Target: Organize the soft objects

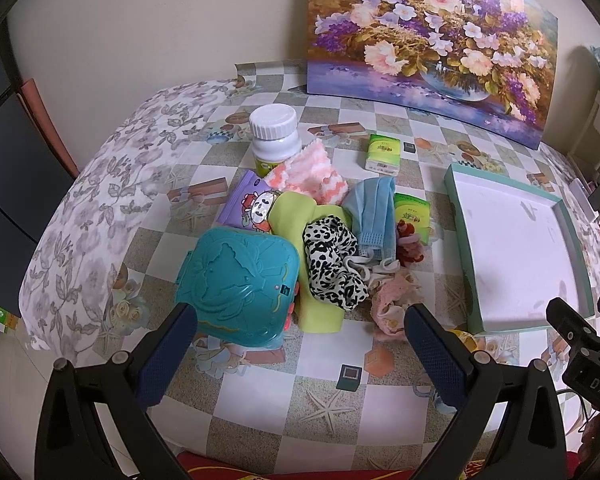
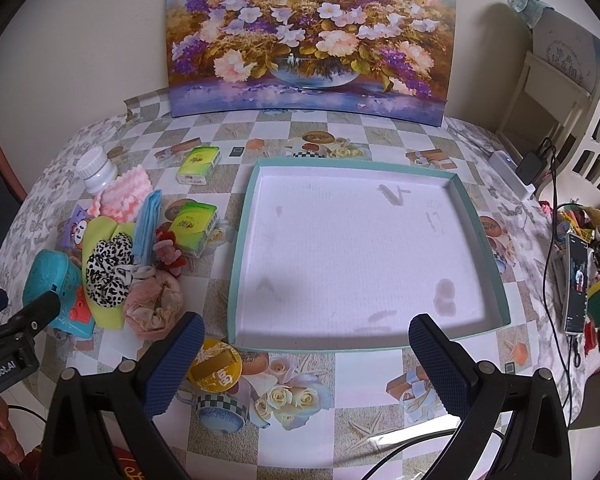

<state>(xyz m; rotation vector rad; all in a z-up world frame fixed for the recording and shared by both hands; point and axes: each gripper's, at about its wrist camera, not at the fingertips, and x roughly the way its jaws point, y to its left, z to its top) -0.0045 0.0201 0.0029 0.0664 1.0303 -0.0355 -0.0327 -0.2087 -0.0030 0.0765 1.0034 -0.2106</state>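
Observation:
A pile of soft things lies on the checked tablecloth: a leopard-print scrunchie [image 1: 332,268] [image 2: 106,270], a lime-green cloth [image 1: 300,220] [image 2: 100,232], a blue face mask [image 1: 374,212] [image 2: 146,220], a pink-and-white wavy cloth [image 1: 312,176] [image 2: 124,196], a pale pink cloth [image 1: 392,300] [image 2: 154,304] and a red fuzzy piece [image 1: 410,244] [image 2: 168,252]. An empty teal-rimmed white tray [image 2: 456,184] [image 1: 456,200] lies to the right of the pile. My left gripper [image 1: 300,320] is open, just in front of the pile. My right gripper [image 2: 306,328] is open over the tray's near rim.
A teal plastic toy case [image 1: 240,280] [image 2: 50,276], a white bottle [image 1: 274,132] [image 2: 96,172], two green tissue packs [image 1: 382,152] [image 1: 412,216], a purple snack packet [image 1: 248,204] and a yellow round tin [image 2: 216,364] lie around the pile. A flower painting [image 2: 308,36] leans at the back. Phone and cables lie far right.

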